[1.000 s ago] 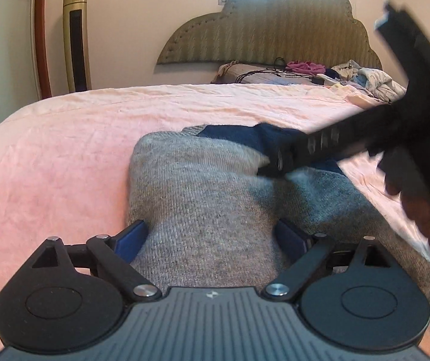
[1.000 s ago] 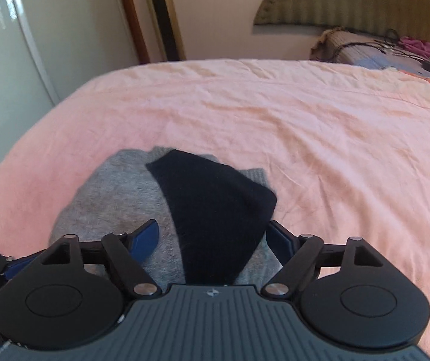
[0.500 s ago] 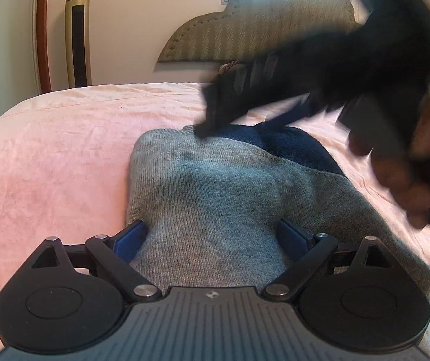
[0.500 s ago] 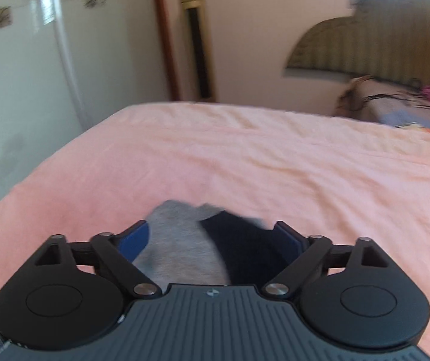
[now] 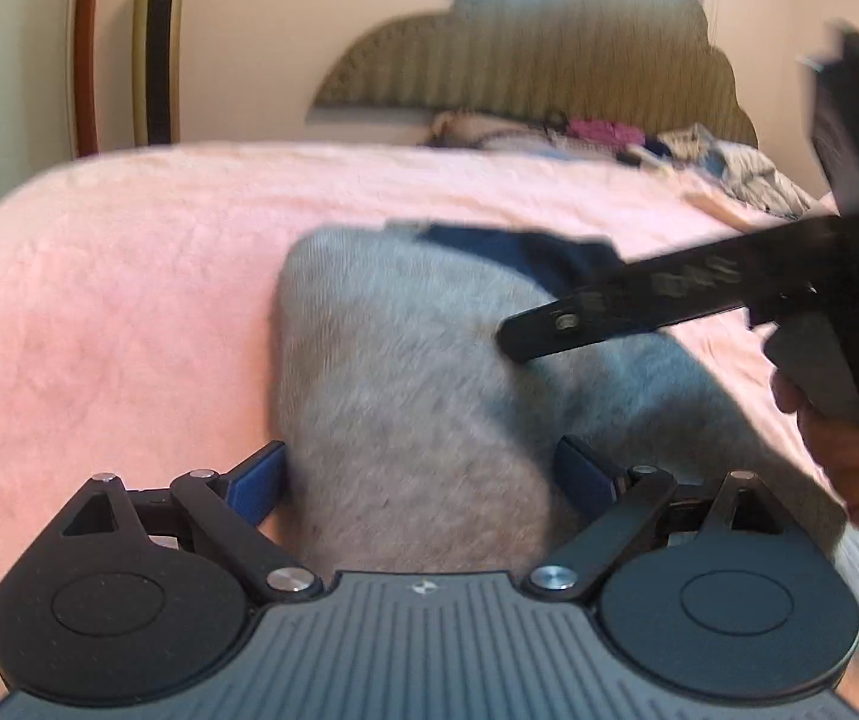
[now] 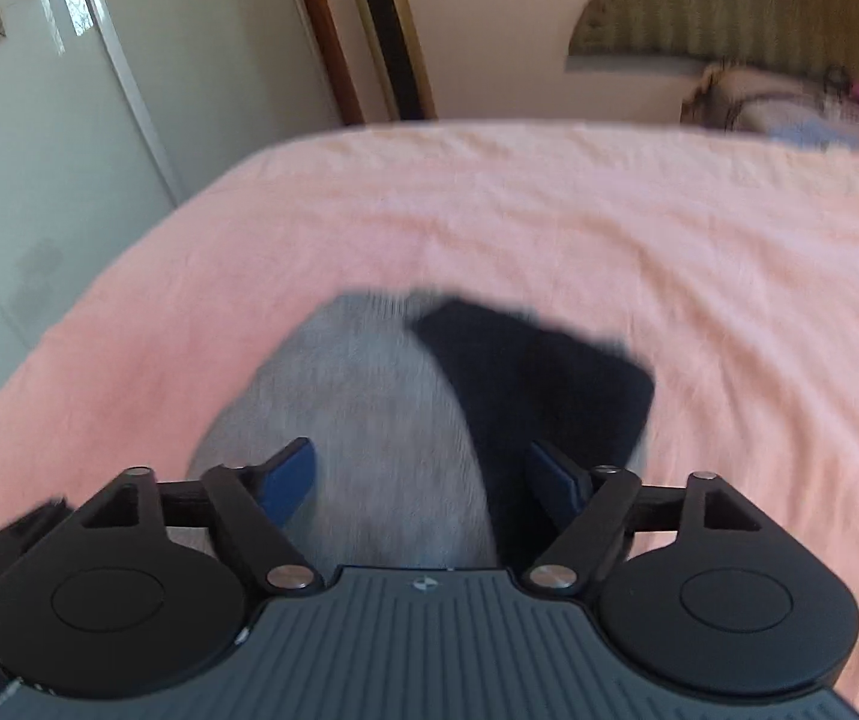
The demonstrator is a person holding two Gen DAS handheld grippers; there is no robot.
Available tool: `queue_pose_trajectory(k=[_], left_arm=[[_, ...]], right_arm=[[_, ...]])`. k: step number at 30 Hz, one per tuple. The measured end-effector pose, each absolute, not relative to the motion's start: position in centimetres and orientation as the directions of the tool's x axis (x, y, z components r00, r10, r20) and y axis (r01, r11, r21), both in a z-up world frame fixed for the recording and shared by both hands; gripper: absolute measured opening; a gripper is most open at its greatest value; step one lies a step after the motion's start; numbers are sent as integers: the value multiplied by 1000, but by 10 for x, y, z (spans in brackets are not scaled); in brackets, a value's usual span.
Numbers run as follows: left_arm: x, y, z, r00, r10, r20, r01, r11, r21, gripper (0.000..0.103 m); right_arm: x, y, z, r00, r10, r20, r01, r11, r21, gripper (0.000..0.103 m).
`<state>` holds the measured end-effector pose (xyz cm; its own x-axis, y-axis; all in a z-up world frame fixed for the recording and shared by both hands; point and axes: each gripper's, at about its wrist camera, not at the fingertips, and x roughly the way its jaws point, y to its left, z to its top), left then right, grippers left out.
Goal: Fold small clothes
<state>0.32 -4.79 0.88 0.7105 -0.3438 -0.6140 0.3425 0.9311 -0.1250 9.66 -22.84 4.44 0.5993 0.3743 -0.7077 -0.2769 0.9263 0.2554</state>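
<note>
A folded grey knit garment with a navy part at its far end lies on the pink bedspread. My left gripper is open, its blue pads either side of the garment's near end. My right gripper is open over the same garment, grey on the left and navy on the right. In the left wrist view the right gripper reaches in from the right, low over the grey knit.
A padded headboard stands at the far end with a heap of clothes at the far right of the bed. A tall gold and black unit stands by the wall. A white wardrobe is left of the bed.
My right gripper rose and swung away half a second ago, then came back down over the garment. The left gripper has hardly moved. The garment lies as before.
</note>
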Motion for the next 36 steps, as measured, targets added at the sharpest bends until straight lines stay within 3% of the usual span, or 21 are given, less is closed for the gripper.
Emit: queue_pose_trajectory(k=[5,8,11,15,17,18,19,20,21,22,29,33,34,35,36], left_arm=[[-9,-25,24,696,-346,-629,323,934,-155,95],[-12,10,20,597,-456,-660,262,888,-376,95],[-7,43,10,521,-610,-597,187,764,-617,95],[7,40,-5,424,-736,-528,133,627,-768,92],[8,27,-5,411,-708,-574,150,673,-724,49],[8,22,-9,393,-680,-620,126,707,-696,21],[7,21,-10,397,-666,-631,119,719,-684,19],[4,21,-8,399,-663,-633,125,724,-679,17],[0,22,-4,401,-656,-640,128,731,-670,15],[-4,23,2,409,-648,-643,143,741,-656,13],[-44,23,16,400,-612,-682,282,790,-544,12],[-45,36,18,408,-636,-655,274,770,-576,19],[-46,43,22,430,-631,-645,272,772,-574,26],[-46,48,30,466,-614,-637,273,785,-556,31],[-49,52,42,531,-574,-624,271,812,-517,43]], right_arm=[[83,-258,61,618,416,-667,-166,899,406,65],[56,-281,68,611,476,-632,-151,854,498,75],[32,-305,54,555,529,-642,-105,810,577,76],[12,-312,26,502,616,-607,-80,732,677,77],[10,-308,20,466,680,-566,-85,672,736,76],[11,-304,19,458,685,-567,-98,672,734,69],[12,-300,19,446,681,-581,-107,685,721,61],[14,-297,19,428,669,-607,-104,704,702,36],[14,-297,19,409,668,-622,-102,710,696,23],[11,-297,20,407,675,-615,-116,707,698,23],[-23,-291,21,363,693,-623,-207,712,671,21],[-25,-296,11,359,719,-595,-185,680,710,23],[-23,-297,13,370,717,-591,-178,679,712,28],[-21,-300,21,387,710,-588,-190,685,703,40],[-21,-303,29,418,697,-583,-205,698,686,59]])
